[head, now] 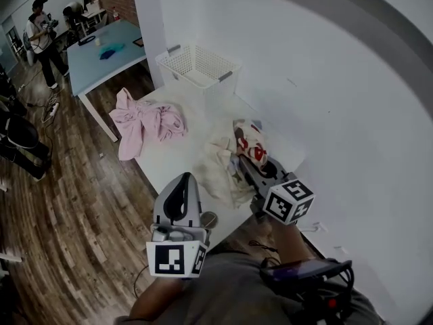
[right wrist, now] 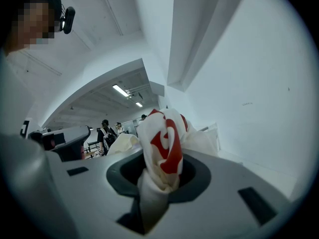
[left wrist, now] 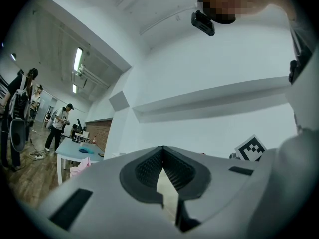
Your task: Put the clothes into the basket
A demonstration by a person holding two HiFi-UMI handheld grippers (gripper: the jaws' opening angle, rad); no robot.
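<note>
The right tool [right wrist: 160, 171] is nearly closed, pinching a bunched white cloth with red print [right wrist: 164, 143] at centre-right of the head view. The basket [head: 197, 65] stands up and left of it, at upper centre on the desk [head: 176, 158]. That makes the right hand the nearer one. The left tool [left wrist: 163, 156] is closed, seemingly on nothing. A pink garment [head: 145, 122] lies at the desk's left edge.

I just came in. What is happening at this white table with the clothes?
A person with a gripper in each hand is working at the white table. The right gripper is clamped on a white cloth with red print. The left gripper is shut and holds nothing. A pink garment and a cream cloth lie on the table, and the white basket at its far end looks empty.
</note>
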